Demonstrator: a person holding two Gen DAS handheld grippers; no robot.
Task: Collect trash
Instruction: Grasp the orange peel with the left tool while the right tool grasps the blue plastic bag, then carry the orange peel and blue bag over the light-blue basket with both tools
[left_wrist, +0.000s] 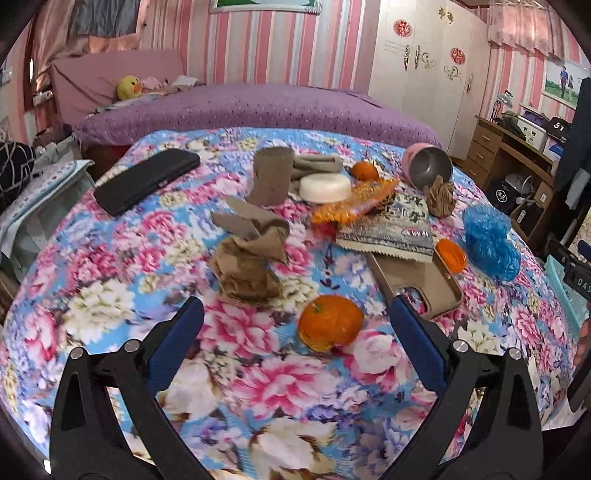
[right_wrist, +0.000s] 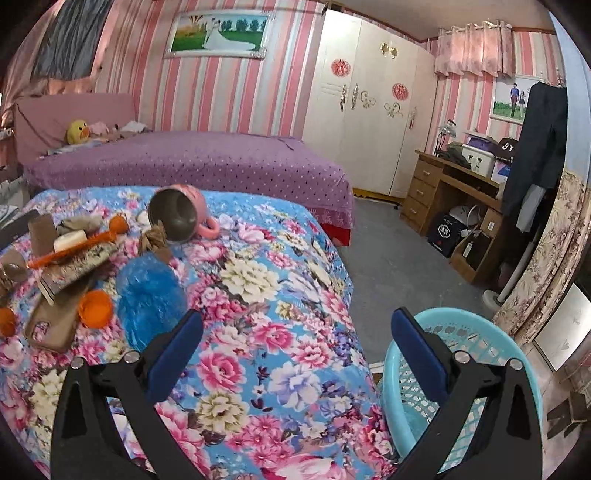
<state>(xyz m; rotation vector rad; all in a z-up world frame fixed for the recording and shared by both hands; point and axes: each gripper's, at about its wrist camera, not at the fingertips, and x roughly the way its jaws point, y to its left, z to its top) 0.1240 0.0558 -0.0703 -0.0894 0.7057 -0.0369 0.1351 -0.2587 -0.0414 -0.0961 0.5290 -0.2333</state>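
1. Blue-padded fingers of the left gripper (left_wrist: 295, 314) stand wide apart and hold nothing, above the near part of the flowered bedspread (left_wrist: 280, 398).
2. Just beyond the fingers lies a mandarin (left_wrist: 330, 322), nearer the right finger than the left.
3. Left of the mandarin sits a crumpled brown paper wad (left_wrist: 245, 269), with a torn strip of cardboard (left_wrist: 247, 221) leaning against its far side.
4. Right of the mandarin a tan phone case (left_wrist: 417, 280) lies flat; a silver foil packet (left_wrist: 391, 229) overlaps its far end, and an orange cap (left_wrist: 451, 255) touches its right edge.
5. Toward the right edge of the bedspread sits a bunched blue plastic bag (left_wrist: 489, 242).
6. Mid-spread: an orange snack wrapper (left_wrist: 354, 206), a white round soap bar (left_wrist: 325, 187) and an upright cardboard tube (left_wrist: 271, 175) cluster together; a second mandarin (left_wrist: 365, 170) lies behind the soap.
7. Far right, a pink mug (left_wrist: 426, 166) lies on its side with another brown paper scrap (left_wrist: 440, 197) at its mouth.
8. Far left, a black case (left_wrist: 147, 180) lies flat near the far edge.
9. The right gripper (right_wrist: 295, 321) is likewise spread wide and empty, straddling the right edge of the bedspread.
10. A pale blue basket (right_wrist: 480, 343) stands on the floor beside that edge, partly behind the right finger.
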